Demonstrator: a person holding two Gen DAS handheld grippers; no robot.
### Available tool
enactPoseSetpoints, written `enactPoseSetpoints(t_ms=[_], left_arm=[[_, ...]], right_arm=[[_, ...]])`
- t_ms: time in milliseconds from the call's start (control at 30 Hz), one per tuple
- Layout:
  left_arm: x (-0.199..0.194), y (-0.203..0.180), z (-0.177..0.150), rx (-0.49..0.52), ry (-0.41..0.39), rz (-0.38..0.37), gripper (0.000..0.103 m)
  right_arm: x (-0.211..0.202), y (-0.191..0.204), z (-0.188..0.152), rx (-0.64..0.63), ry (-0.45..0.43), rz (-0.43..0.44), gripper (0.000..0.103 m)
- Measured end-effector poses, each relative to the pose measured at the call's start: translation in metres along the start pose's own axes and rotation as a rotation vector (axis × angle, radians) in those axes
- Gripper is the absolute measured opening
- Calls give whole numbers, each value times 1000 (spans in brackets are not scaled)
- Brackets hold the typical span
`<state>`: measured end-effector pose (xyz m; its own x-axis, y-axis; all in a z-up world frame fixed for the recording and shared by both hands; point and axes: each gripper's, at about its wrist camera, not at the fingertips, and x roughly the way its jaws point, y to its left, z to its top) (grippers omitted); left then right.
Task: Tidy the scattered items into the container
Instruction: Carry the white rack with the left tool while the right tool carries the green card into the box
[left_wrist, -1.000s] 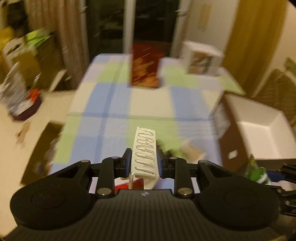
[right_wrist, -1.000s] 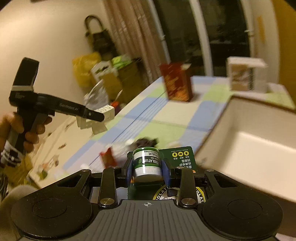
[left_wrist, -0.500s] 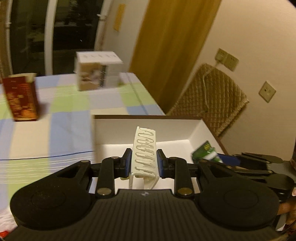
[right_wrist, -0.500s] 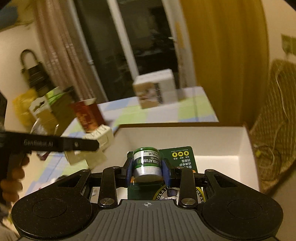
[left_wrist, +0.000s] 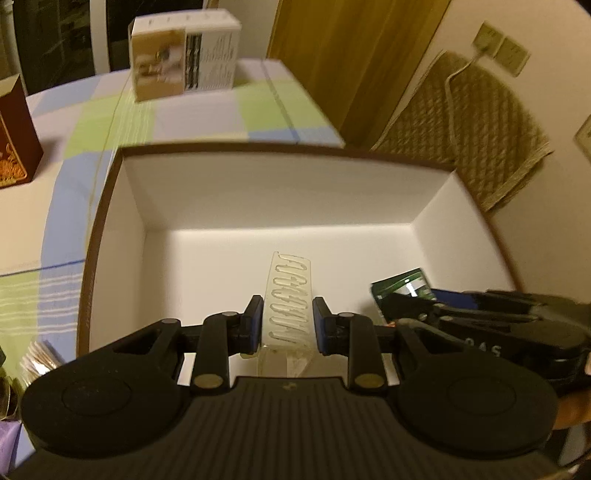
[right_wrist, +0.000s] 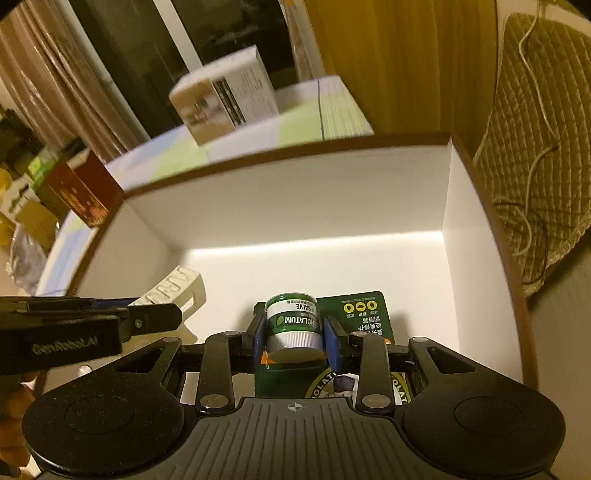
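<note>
a: left wrist view: a second ago the left gripper (left_wrist: 287, 325) was over the table. now it is over the box (left_wrist: 110, 206), low inside it. its jaws have let go a bit. the white clip (left_wrist: 290, 306) sits between them with small gaps at each side.

b: so the clip is being dropped?

a: i think so. it looks like it is about to rest on the box floor.

b: and the other one?

a: the right gripper (right_wrist: 294, 334) came over the box too. its jaws are tight on the green jar (right_wrist: 293, 325), with its green card (right_wrist: 360, 314) behind. both hang just above the floor of the box.

b: so two things are almost put away.

a: yes, i think the jar needs letting go next.

b: anything in the way?

a: the two grippers are close, side by side. they could bump. the box floor looks bare.

b: what else is there?

a: a red box (left_wrist: 13, 136) and a white carton (left_wrist: 184, 55) stand on the checked cloth (left_wrist: 258, 110), well away. those may need tidying after, i can't tell.
</note>
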<state>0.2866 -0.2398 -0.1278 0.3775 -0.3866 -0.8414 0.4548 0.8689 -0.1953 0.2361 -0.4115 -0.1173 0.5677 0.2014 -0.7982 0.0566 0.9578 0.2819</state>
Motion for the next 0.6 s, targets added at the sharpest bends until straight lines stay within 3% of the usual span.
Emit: enactPoseSetpoints(t_ms=[333,367,400,433,500,600], left_arm=[[22,0,-10,16,109,63,24],[23,-1,-11,22,120,77,33],[24,-3,-10,30,136,93,46],[23,-3,-11,37,150,105,51],[22,-5,-11,64,171,128,61],[19,-4,-11,93,191,139,77]], right_arm=[[23,2,7,-41,148,-79,36],[22,2,7,-44,158,-83,44],[21,3,8,-52,168,-84,79],[19,4,8,-65,171,-95,93],[10,9,9,-123,149,-107,95],[5,12,10,-186,219,-92,95]])
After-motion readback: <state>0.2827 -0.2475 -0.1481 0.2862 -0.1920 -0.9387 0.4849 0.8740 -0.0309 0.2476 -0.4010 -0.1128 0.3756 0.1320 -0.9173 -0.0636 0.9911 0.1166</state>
